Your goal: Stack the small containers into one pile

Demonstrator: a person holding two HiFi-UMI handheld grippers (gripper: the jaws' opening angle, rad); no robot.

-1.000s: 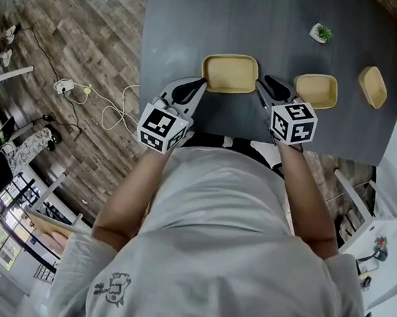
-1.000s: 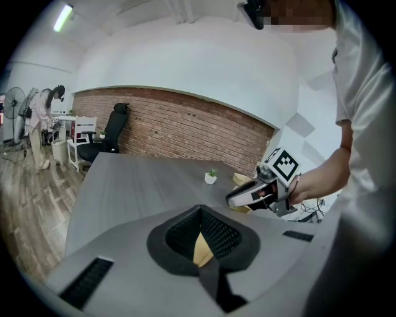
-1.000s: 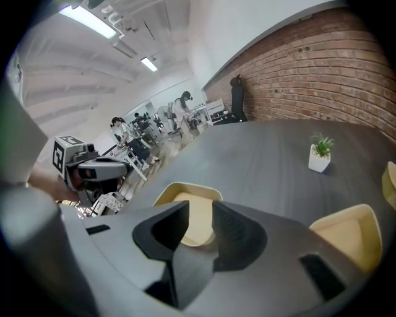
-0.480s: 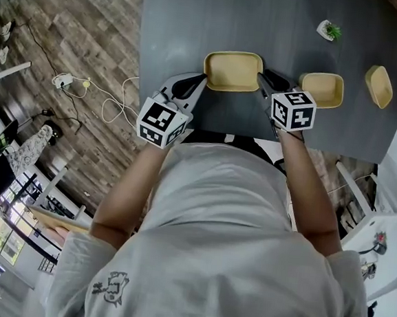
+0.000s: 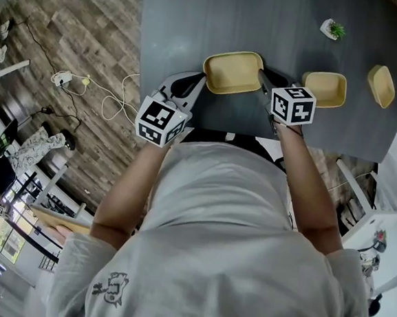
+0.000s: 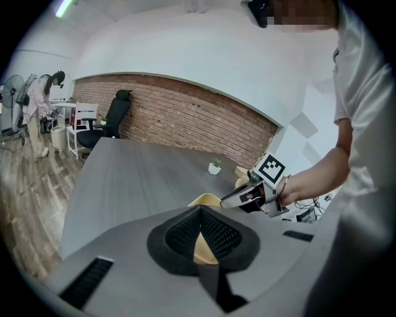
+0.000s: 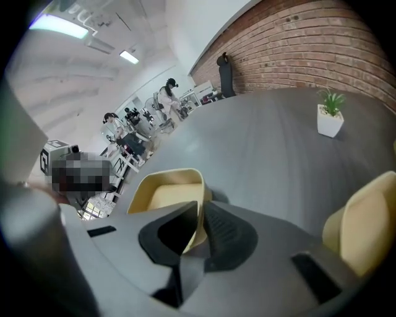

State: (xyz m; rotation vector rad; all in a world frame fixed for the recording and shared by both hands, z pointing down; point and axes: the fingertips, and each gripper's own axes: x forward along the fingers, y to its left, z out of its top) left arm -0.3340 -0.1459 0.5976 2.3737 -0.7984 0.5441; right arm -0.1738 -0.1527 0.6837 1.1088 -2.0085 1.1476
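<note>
A wide yellow container (image 5: 232, 72) sits on the grey table (image 5: 279, 23) near its front edge. My left gripper (image 5: 195, 83) is shut on its left wall; in the left gripper view a strip of yellow wall (image 6: 202, 243) is pinched between the pads. My right gripper (image 5: 262, 77) is at the container's right wall, and its jaws are closing with the thin wall (image 7: 199, 218) between them and the pads against it. A second yellow container (image 5: 325, 89) lies just right of the right gripper. A third one (image 5: 381, 86) lies tilted further right.
A small potted plant (image 5: 332, 29) in a white pot stands at the back right of the table. The table's front edge runs just under both grippers, against the person's body. Cables and a power strip (image 5: 65, 83) lie on the wooden floor to the left.
The right gripper's jaws have come together on the wide container's right wall. The left gripper has kept its hold on the left wall. The container has hardly moved.
</note>
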